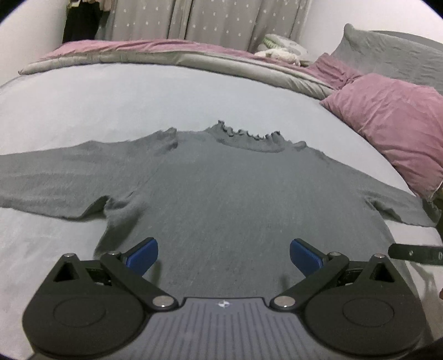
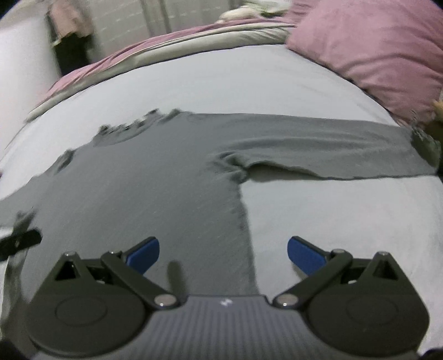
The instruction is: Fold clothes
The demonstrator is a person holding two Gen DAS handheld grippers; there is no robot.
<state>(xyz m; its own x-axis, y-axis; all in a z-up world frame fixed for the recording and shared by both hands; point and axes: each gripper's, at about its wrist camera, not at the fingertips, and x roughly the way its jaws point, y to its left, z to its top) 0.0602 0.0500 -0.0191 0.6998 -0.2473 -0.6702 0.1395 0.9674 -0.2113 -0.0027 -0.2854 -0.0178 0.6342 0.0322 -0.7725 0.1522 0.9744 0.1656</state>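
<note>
A grey long-sleeved sweater (image 1: 221, 188) with a ruffled collar (image 1: 249, 135) lies flat on the pale bed sheet (image 1: 110, 94), sleeves spread to both sides. My left gripper (image 1: 223, 256) hovers open above the sweater's lower body, nothing between its blue pads. In the right wrist view the same sweater (image 2: 155, 188) shows its right sleeve (image 2: 332, 144) stretched out toward the pillow. My right gripper (image 2: 223, 254) is open over the sweater's right side edge, holding nothing. A black part of the other gripper (image 2: 19, 241) shows at the left edge.
A pink pillow (image 1: 393, 121) lies at the right, with a grey pillow (image 1: 387, 52) behind it. A rolled pink and grey duvet (image 1: 171, 55) runs along the far side of the bed. Curtains (image 1: 210, 19) hang behind it.
</note>
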